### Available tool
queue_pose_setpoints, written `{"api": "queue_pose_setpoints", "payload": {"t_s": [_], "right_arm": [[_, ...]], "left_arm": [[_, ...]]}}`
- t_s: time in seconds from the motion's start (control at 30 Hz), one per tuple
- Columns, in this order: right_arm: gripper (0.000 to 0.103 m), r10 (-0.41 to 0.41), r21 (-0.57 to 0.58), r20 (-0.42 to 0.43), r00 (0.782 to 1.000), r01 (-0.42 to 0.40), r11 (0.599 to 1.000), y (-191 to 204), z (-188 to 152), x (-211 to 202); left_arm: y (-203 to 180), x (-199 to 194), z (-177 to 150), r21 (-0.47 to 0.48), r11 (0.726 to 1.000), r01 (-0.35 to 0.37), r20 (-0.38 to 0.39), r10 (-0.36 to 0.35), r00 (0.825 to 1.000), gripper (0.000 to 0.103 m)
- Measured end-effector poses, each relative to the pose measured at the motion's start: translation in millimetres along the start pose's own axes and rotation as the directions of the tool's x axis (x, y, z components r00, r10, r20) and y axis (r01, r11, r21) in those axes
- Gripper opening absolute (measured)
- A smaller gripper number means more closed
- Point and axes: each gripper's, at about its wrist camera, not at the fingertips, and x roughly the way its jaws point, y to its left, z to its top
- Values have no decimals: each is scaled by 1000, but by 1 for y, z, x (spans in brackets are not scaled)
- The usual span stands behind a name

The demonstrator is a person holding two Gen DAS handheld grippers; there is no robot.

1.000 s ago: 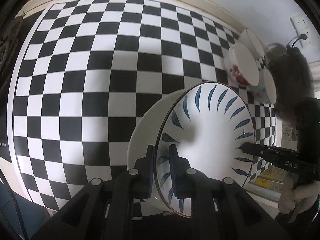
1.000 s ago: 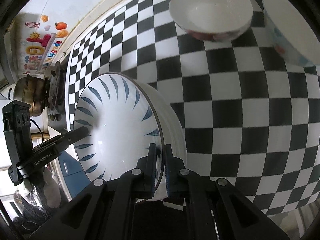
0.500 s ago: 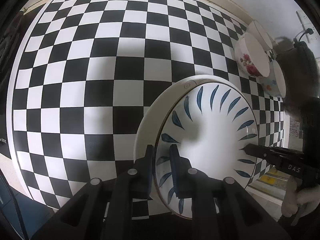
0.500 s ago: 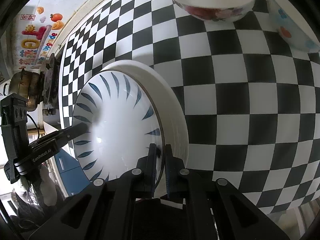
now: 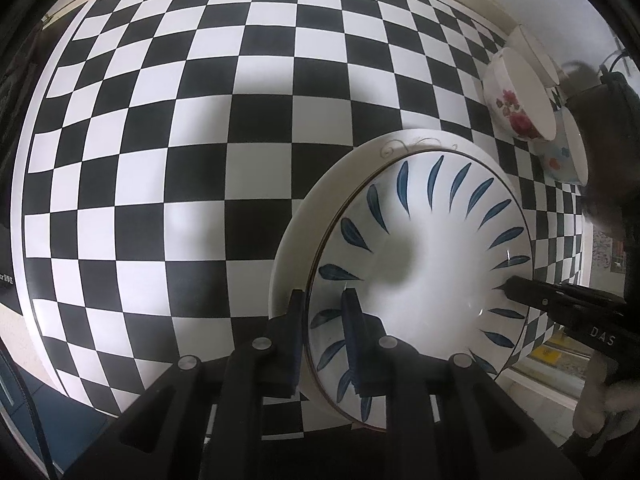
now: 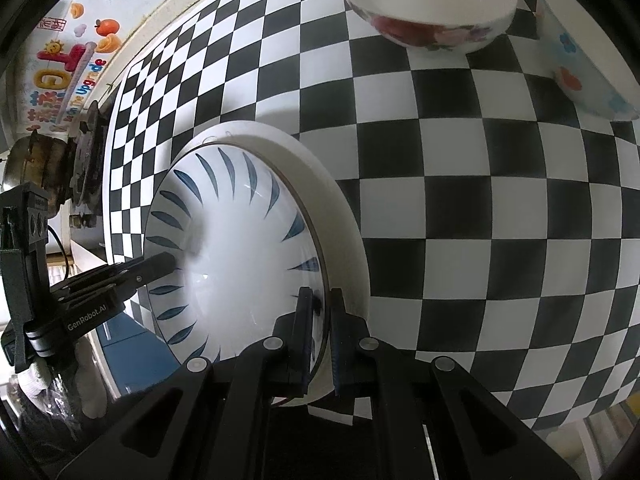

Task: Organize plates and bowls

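While both grippers pinch opposite rims of the blue-leaf bowl (image 5: pixel 424 248), left gripper (image 5: pixel 323 312) easing slightly, right gripper (image 6: pixel 319 312) firm, we judge it glazed, stiff, breakable and slippery.

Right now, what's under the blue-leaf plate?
A plain white plate sits under the blue-leaf plate, its rim showing on one side. Below both is the checkered table. The white plate's centre is covered, so whether the two touch can't be seen.
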Motion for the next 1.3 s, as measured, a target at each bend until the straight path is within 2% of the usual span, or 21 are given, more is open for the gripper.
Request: {"api": "queue_pose_setpoints", "payload": {"t_s": [0.33,0.57,0.93,1.2,1.3], "right_arm": [[9,-40,5,7,999,40,999,1,1,3],[11,-20,49,8,1000,20,999,-5,1,2],[11,-108,46,21,994,107,993,6,-1,-5],[11,-126,16,52,991,125,992,20,-6,-24],[11,-156,6,67,985,156,988,30,-14,-36]], "left_arm": [[-8,8,0,7,1000,-18,-14,18,1000,16],[-8,8,0,-9,1000,-21,-21,21,1000,16],[-11,4,-6,-36,997,-68,-40,67,997,16],[-22,-17,-12,-35,996,-85,-11,84,996,16],[-34,-40,-15,-1,993,-120,44,120,992,16]]}}
